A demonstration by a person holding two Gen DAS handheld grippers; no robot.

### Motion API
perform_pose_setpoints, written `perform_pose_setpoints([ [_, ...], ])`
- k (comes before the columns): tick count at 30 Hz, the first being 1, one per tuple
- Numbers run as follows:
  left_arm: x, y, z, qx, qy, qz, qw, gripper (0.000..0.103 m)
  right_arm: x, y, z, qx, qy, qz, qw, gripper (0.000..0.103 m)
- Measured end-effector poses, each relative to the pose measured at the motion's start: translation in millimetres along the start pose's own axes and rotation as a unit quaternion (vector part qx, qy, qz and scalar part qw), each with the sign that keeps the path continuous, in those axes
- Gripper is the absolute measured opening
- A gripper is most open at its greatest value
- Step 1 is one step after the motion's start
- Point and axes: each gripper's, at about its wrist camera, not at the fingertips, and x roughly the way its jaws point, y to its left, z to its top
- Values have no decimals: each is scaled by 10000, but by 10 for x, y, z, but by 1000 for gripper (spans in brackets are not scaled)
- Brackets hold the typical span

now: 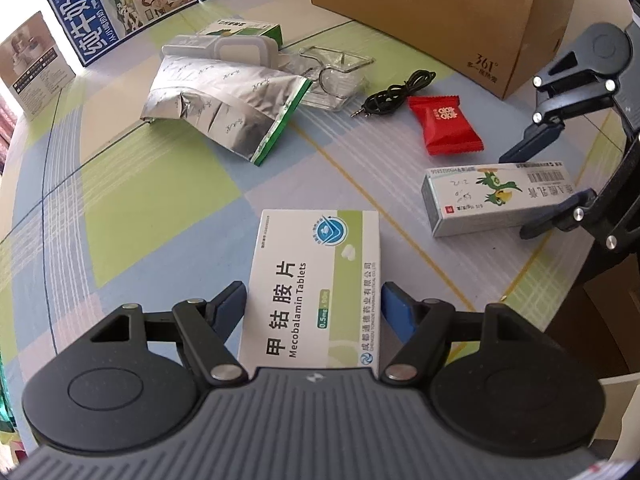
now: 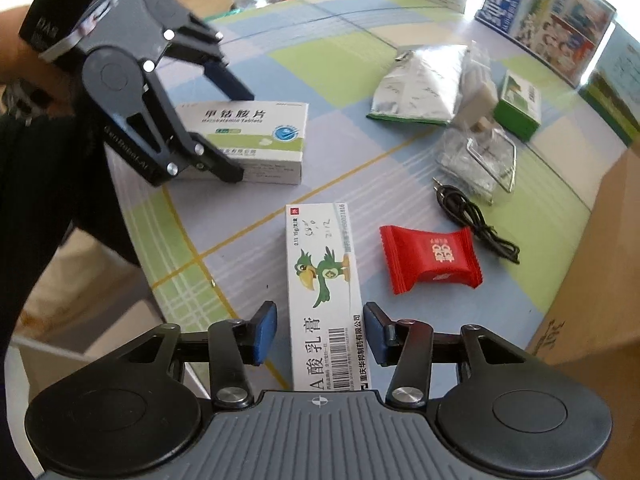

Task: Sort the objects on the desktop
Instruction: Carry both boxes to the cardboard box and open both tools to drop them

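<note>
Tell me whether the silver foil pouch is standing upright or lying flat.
Lying flat. The silver foil pouch rests crumpled on its side on the tablecloth, green-edged end toward the camera.

Two matching grippers are seen, each built from matt black linkage arms hinged on a grey ribbed housing. On the left gripper, two round black discs flank the housing, and silver rivets are set at every pivot. Its fingertips are faced with blue pads. The same make-up is shown by the right gripper, where a small cross-hair mark is printed on the ribbed housing (a pale logo sits in that place on the other). White lettering runs along one black arm. A dark sleeve is worn by the person.
</note>
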Motion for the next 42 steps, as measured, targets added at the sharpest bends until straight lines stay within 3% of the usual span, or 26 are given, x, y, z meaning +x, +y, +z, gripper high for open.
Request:
perform_pose_setpoints([
  [11,22,15,-88,-317,-2,-50,9995,70,8,-23,-93,693,-298,58,9971,44],
  [13,27,4,-103,-387,-5,-49,9992,70,-8,-31,-108,895,-367,45,9953,36],
  [16,19,-5,-115,-517,-13,-65,9986,67,-39,-9,-127,1094,-448,3,9930,36],
  [30,-197,-154,-30,-1195,-213,-82,9926,67,-487,-17,-263,2212,-1095,-594,9672,35],
  [37,-319,-302,151,-1209,-429,-114,9917,67,-762,20,-290,2175,-1353,-933,9621,35],
  [42,-420,-380,299,-1229,-590,-202,9905,67,-1056,-44,-282,2240,-1726,-1310,9502,35],
])
